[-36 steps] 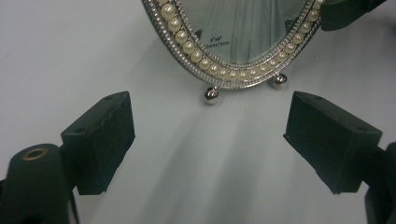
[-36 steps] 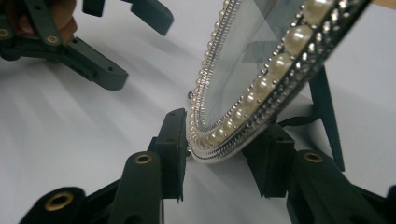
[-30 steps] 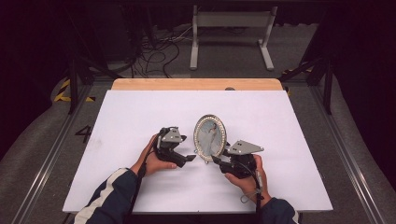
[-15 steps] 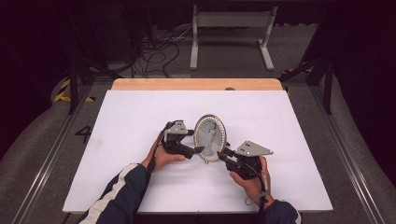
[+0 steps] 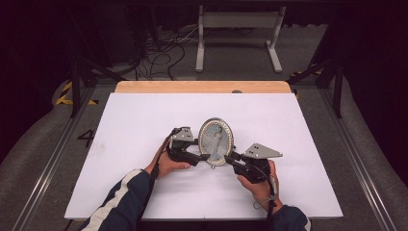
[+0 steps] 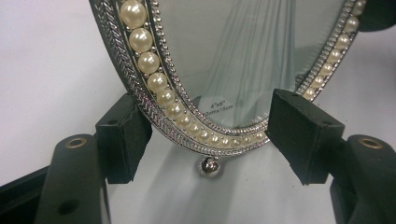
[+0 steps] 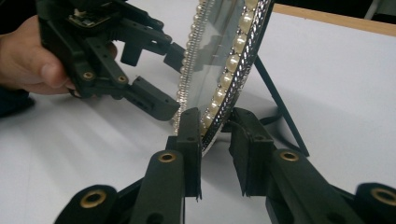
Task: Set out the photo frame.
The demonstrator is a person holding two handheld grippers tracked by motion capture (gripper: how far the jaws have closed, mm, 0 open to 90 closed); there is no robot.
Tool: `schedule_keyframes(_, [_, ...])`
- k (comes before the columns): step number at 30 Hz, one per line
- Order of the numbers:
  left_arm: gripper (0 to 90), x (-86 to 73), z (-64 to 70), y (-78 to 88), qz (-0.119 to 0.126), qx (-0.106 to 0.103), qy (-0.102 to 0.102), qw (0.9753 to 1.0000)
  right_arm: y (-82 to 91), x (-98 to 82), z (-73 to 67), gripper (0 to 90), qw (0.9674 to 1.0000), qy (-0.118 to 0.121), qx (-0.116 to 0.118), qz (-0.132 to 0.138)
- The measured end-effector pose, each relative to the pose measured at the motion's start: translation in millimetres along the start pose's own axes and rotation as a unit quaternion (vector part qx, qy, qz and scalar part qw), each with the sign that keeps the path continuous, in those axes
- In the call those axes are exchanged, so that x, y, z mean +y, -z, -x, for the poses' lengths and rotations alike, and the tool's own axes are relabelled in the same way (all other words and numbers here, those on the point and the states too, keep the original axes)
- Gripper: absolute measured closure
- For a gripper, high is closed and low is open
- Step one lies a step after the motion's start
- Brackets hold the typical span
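Right now my right gripper (image 7: 215,122) has its jaws drawn narrow around the lower rim of the oval picture frame (image 5: 216,140). The left-hand pad lies against the pearl-set front edge; the other pad sits at the back edge, and I cannot tell whether it presses there. In the high view that gripper (image 5: 230,159) comes at the frame from the lower right, my right hand (image 5: 258,183) behind it on the white table cover (image 5: 312,125).

My left gripper (image 6: 209,128) stands wider. Its jaws have just been closing, with the bottom curve of the frame between them. One pad (image 6: 125,135) sits at the silver braided edge, apparently in contact; the other pad (image 6: 301,130) stands just in front of the opposite rim, and contact there I cannot judge. Between them hangs the frame's small silver ball foot (image 6: 210,166), just above the table cover. In the high view this gripper (image 5: 201,156) reaches in from the left, my left hand (image 5: 168,163) wrapped round its body.

The frame stands upright near the middle of the table cover, tilted slightly back, its glass ringed with pearls (image 6: 148,63) and a braided metal border. From the right gripper view its dark back strut (image 7: 280,107) slants down to the table cover behind it. Beyond the white cover runs the wooden table edge (image 5: 202,86).
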State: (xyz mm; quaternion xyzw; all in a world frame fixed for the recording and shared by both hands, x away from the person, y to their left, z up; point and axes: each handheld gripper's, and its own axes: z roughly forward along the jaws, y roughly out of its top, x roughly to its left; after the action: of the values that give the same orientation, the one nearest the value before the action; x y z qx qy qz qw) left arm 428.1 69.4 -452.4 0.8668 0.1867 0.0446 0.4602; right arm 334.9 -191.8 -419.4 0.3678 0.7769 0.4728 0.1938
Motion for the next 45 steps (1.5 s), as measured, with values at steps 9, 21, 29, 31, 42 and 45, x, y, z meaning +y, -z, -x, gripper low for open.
schedule_keyframes(9, [30.0, -6.9, 8.5, 11.1, -0.017, 0.010, 0.007, 0.9998, -4.4, 1.8, 1.7, 74.1, 0.9998, -0.018, -0.004, 0.006])
schedule_keyframes(21, [29.1, -12.8, 17.8, 23.6, -0.022, 0.006, 0.012, 0.9997, -10.7, 2.9, 0.9, 72.9, 0.9997, -0.020, -0.009, 0.012])
schedule_keyframes(29, [28.3, -10.3, 8.7, 27.9, 0.044, 0.036, 0.030, 0.9979, -11.8, 4.5, -0.6, 72.5, 0.9998, -0.012, -0.008, 0.012])
schedule_keyframes(31, [29.7, -8.0, 8.2, 32.3, 0.061, 0.050, 0.029, 0.9965, -10.8, 4.4, -0.5, 71.4, 0.9998, -0.010, -0.011, 0.011])
schedule_keyframes(42, [43.9, -4.5, 2.4, 42.6, 0.083, 0.037, 0.033, 0.9953, -1.0, 3.1, 0.4, 75.9, 0.9992, -0.026, -0.018, 0.025])
schedule_keyframes(45, [53.0, -4.5, 2.9, 40.8, 0.077, 0.037, 0.027, 0.9960, -1.9, 3.3, -2.2, 77.1, 0.9994, -0.019, -0.018, 0.023])
